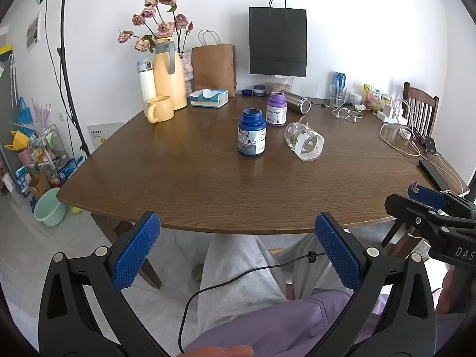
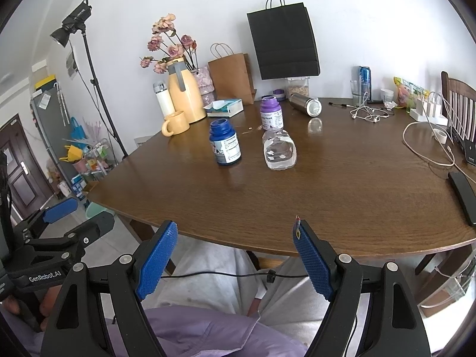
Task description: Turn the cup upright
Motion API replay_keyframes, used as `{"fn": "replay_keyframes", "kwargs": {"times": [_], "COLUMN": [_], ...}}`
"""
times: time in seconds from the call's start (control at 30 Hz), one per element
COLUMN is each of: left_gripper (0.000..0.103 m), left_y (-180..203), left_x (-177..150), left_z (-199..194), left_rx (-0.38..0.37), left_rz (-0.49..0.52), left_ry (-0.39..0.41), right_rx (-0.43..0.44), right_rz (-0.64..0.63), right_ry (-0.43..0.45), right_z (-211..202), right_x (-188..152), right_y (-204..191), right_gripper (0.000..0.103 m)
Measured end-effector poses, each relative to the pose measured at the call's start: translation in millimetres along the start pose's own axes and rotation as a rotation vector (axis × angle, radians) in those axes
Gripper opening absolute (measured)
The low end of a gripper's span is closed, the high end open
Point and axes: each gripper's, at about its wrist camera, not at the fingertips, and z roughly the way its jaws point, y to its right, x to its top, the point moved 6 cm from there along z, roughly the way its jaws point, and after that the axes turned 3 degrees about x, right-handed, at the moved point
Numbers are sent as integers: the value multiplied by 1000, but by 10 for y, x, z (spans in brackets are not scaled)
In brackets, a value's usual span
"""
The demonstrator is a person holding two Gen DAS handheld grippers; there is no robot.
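A clear cup (image 2: 279,151) lies on its side near the middle of a dark brown wooden table (image 2: 342,202), just to the right of an upright blue pill bottle (image 2: 224,142) and in front of a purple pill bottle (image 2: 271,113); it touches neither. The cup is see-through, with small white shapes printed around its wall, and it looks empty. Its open mouth seems to face the near edge of the table, though the glare makes this hard to confirm. It is probably light, stiff and smooth, so it may roll or slip on the glossy tabletop if nudged. Whether it is glass or plastic cannot be told, so it is best treated as breakable. A sensible hold would be across the middle of the rounded wall, with the textured pads pressing on opposite sides. The left gripper (image 1: 238,255) and the right gripper (image 2: 235,260) both hang short of the table's near edge, above a person's lap in pale trousers, well apart from the cup. Each has black arms and blue, knobbly rubber pads; both sets of jaws stand spread wide, grasping nothing.
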Motion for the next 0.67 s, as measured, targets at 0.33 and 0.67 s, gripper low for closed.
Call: {"fn": "replay_keyframes", "kwargs": {"times": [0.33,0.67], "left_gripper": [103,103], "left_y": [10,19], "left_x": [-5,-5], "left_z": [0,-1], "left_rx": [1,6], "left_rz": [1,0], "left_ry": [1,3], "right_rx": [0,1], "right_rz": [0,-2], "right_ry": [1,-1], "right_z": [-1,4], "right_x": [0,-3], "right_y": [14,18], "right_gripper": [84,84]}}
